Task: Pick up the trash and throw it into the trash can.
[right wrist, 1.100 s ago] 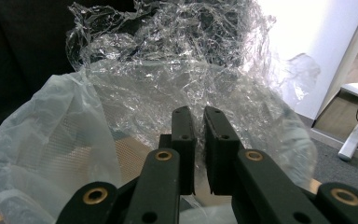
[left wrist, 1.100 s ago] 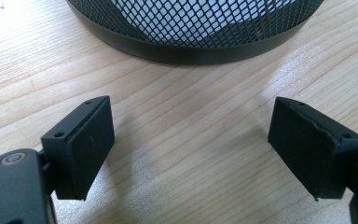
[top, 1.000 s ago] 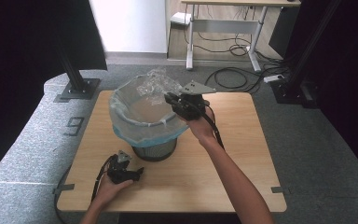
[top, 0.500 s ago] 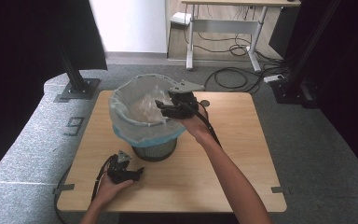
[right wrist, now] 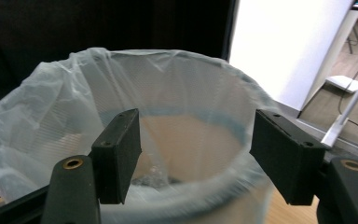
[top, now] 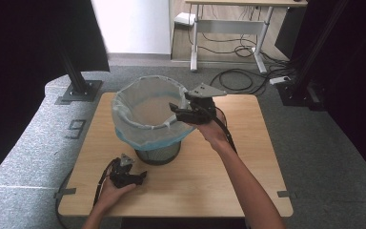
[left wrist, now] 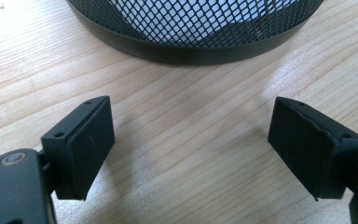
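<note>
On the light wooden table (top: 209, 176), the left gripper (top: 140, 176) rests with jaws spread wide, holding nothing. Beyond it stands the black wire-mesh bin (top: 158, 151), lined with a translucent plastic bag (top: 138, 112). At its right rim, the right gripper (top: 174, 112) has just been opening, its jaws empty. No writing is legible.

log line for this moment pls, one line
stage: bag fitted over bin rim | right tongs: jaws just opened, nothing between, at plastic bag | left tongs: open, on table by mesh bin
</note>
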Demonstrator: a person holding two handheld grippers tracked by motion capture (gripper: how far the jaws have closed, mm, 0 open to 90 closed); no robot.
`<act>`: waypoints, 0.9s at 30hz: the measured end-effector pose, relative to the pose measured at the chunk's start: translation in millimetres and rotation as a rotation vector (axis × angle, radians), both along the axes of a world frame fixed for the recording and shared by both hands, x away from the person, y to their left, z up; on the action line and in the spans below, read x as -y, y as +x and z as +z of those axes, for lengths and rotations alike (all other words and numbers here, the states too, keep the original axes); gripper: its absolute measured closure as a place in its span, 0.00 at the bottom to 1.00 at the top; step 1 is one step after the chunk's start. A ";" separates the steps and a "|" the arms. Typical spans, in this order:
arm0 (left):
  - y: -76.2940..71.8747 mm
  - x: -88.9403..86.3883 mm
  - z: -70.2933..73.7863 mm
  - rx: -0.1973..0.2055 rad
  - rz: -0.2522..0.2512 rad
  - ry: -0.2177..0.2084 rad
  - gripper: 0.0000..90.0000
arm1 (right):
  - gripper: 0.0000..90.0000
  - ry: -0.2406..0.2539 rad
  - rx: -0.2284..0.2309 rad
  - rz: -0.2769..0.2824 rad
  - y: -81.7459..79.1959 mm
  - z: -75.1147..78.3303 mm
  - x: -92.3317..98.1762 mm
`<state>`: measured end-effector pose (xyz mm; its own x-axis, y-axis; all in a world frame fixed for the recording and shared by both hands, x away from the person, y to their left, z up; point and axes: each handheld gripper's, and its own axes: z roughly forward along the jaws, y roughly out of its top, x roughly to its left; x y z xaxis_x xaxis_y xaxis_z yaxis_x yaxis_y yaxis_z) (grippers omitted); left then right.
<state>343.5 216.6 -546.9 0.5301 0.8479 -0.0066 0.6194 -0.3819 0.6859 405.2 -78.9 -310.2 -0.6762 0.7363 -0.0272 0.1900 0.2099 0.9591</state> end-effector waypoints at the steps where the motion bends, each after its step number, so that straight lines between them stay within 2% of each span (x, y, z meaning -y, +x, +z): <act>1: 0.0 0.0 0.1 -0.001 0.000 0.000 0.16 | 0.36 0.001 0.003 -0.006 -1.0 -0.6 5.3; 9: -0.1 0.1 0.0 0.000 0.001 -0.004 0.16 | 0.36 -0.013 0.019 -0.055 -14.7 -16.8 47.9; 15: -0.1 0.1 0.0 0.000 0.001 -0.004 0.16 | 0.36 -0.010 -0.009 -0.091 -24.7 -41.0 76.4; 23: -0.1 0.1 0.0 0.000 0.002 -0.004 0.16 | 0.36 0.010 -0.069 -0.140 -32.5 -72.7 106.8; 27: -0.1 0.1 0.1 0.000 0.002 -0.005 0.16 | 0.36 -0.006 -0.094 -0.164 -35.4 -87.4 117.8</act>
